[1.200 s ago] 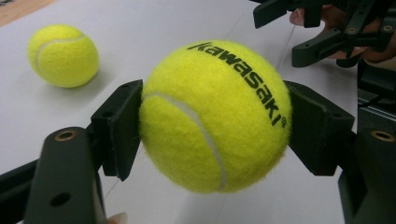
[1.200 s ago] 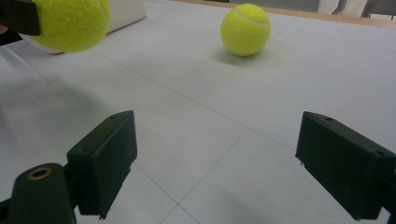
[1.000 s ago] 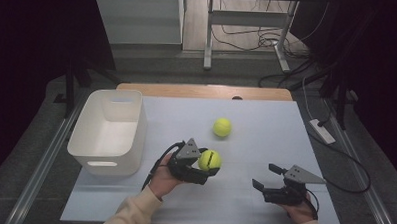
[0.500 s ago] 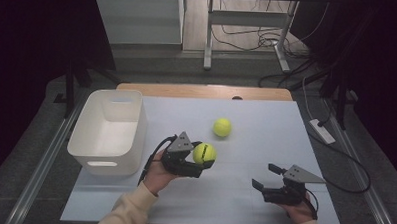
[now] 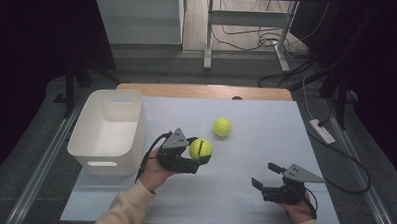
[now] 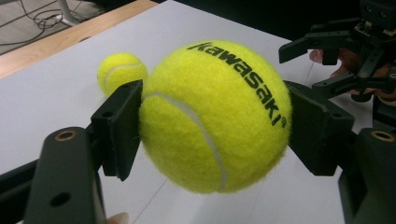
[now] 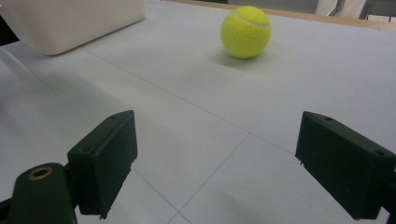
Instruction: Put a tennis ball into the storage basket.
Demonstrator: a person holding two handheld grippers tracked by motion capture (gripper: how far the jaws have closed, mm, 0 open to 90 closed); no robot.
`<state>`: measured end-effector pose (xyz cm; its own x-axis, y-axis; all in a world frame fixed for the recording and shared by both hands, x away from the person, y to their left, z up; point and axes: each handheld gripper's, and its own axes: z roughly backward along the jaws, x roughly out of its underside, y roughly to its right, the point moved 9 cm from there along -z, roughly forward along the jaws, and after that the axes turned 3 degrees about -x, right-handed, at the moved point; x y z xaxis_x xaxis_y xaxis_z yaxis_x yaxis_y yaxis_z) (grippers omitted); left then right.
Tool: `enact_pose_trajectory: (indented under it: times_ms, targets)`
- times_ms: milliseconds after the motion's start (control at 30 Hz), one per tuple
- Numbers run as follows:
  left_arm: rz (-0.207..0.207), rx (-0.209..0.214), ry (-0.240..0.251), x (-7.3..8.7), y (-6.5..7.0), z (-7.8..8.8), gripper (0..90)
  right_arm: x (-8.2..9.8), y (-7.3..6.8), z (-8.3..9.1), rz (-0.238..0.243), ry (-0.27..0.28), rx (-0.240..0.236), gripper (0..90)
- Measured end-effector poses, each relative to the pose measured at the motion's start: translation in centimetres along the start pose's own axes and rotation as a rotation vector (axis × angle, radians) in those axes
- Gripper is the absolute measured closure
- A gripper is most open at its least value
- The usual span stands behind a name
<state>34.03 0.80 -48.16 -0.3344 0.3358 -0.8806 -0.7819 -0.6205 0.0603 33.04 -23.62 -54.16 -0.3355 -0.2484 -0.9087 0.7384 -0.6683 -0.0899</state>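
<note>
Lifted a little and shifted toward nine o'clock since the earlier frames, the left gripper (image 5: 199, 153) now sits nearer the white plastic bin (image 5: 109, 131), its fingers (image 6: 117, 128) clamped on both sides of a yellow felt tennis ball printed "Kawasaki" (image 6: 215, 116), clear of the pale bench (image 5: 266, 119). A second yellow tennis ball (image 5: 222, 127) rests on the bench at one o'clock from the held one. The right gripper (image 5: 265, 177) at five o'clock stays low, fingers (image 7: 105, 156) spread wide, holding nothing.

On your desk (image 5: 243, 193) the bin (image 5: 110, 131) sits left, the free ball (image 5: 222, 127) lies behind the ball (image 5: 200, 148) in your left hand-held gripper (image 5: 197, 159), your right hand-held gripper (image 5: 265, 177) near right.
</note>
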Motion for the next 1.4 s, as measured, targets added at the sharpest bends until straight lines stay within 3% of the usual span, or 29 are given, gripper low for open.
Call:
enact_pose_trajectory:
  times_ms: [1400]
  targets:
    - [0.017, -0.084, 0.073, -3.3, -2.9, 3.5, 27.1, -0.1, 0.0, 0.1, 0.008, 0.006, 0.006, 12.5]
